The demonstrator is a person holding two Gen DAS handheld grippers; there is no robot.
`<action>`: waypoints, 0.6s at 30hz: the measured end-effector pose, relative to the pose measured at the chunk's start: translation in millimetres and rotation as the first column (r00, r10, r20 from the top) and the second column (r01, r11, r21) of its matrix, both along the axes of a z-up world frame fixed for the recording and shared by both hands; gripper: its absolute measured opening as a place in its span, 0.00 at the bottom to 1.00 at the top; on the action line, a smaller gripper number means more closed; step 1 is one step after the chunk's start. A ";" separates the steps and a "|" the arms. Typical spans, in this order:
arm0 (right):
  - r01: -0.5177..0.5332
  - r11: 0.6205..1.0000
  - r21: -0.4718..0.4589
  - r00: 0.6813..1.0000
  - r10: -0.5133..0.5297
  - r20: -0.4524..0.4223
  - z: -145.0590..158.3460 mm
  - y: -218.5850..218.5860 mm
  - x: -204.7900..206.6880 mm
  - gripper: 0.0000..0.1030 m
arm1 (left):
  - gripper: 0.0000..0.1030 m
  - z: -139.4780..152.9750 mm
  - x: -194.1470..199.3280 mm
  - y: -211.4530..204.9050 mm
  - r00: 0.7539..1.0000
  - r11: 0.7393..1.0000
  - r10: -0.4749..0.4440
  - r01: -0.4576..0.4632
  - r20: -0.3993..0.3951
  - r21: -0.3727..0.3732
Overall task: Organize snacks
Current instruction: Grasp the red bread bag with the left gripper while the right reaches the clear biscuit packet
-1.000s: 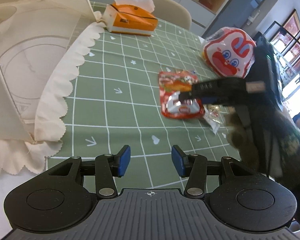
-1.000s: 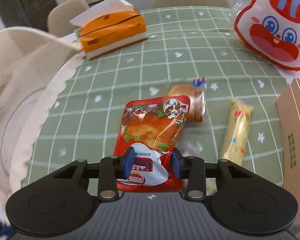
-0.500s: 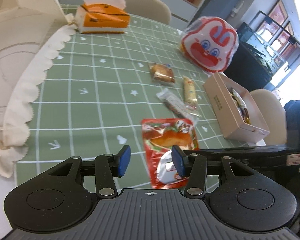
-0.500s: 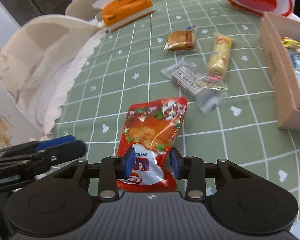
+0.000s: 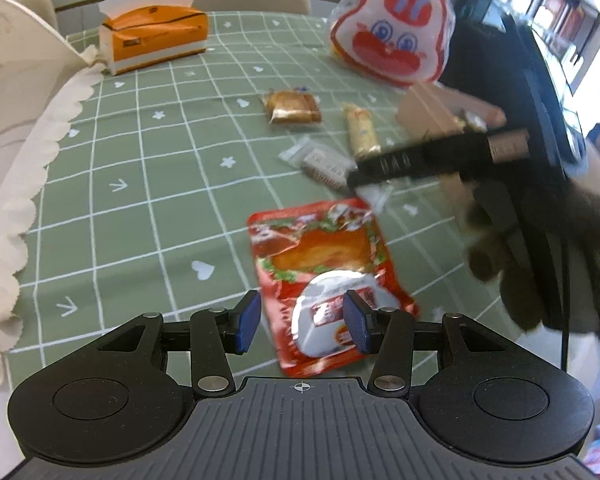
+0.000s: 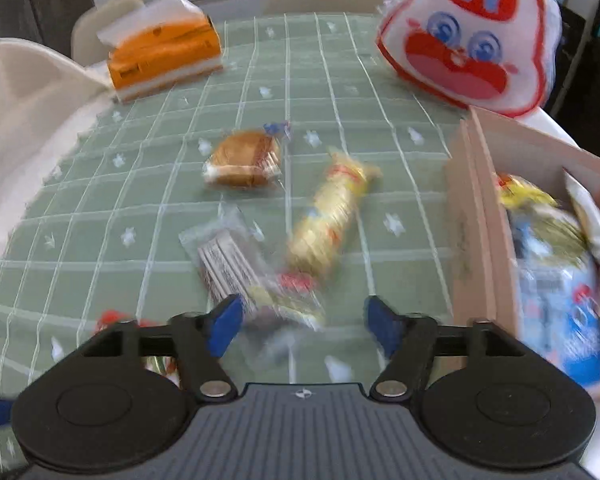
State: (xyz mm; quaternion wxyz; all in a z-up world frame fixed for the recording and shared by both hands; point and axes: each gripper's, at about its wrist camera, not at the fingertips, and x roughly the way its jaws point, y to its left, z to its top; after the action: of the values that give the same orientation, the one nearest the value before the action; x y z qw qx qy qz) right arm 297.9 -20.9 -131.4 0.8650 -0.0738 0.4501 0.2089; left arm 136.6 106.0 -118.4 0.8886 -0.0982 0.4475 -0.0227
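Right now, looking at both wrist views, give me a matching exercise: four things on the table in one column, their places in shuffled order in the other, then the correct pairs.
Things
1. red snack pouch
2. orange tissue box
3. blue-and-white packet
4. bun in clear wrap

Places
A. inside the cardboard box
B. far end of the green tablecloth, near the chairs
C. lying flat, its near end between the open left gripper's fingers
D. mid-table, beyond the yellow roll and the clear packet

Pairs: 1-C, 2-B, 3-A, 4-D
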 end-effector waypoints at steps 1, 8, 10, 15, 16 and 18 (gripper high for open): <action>-0.004 1.000 -0.002 1.000 0.004 0.002 -3.5 2.3 1.7 0.74 | 0.49 -2.1 -0.1 1.4 1.000 1.000 0.008 -0.008 -0.008 0.009; -0.088 0.995 0.040 0.996 0.089 -0.018 -3.2 20.1 7.7 0.39 | 0.49 -9.7 -0.1 18.3 0.997 0.998 0.068 -0.068 -0.037 0.009; -0.097 0.995 0.026 0.995 0.097 -0.023 -2.0 23.7 5.9 0.36 | 0.49 -9.8 0.0 22.1 0.997 0.997 0.073 -0.073 -0.035 -0.002; -0.091 0.994 0.062 0.994 0.095 -0.057 -2.2 14.1 -6.6 0.35 | 0.49 -8.1 -5.1 27.3 0.998 0.997 0.059 -0.060 -0.017 -0.041; -0.090 0.994 0.065 0.994 0.094 -0.060 -2.3 11.8 -10.5 0.35 | 0.49 -7.2 -7.8 29.6 0.998 0.997 0.060 -0.060 -0.010 -0.056; -0.087 0.994 0.065 0.994 0.092 -0.067 -2.1 6.8 -18.7 0.35 | 0.49 -5.4 -12.8 33.1 0.998 0.995 0.065 -0.065 0.002 -0.079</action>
State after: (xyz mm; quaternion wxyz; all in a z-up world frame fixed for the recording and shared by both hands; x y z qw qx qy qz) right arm 279.3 -14.2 -133.5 0.8404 -0.0596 0.4697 0.2639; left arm 123.8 139.1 -123.8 0.8853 -0.1476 0.4408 -0.0114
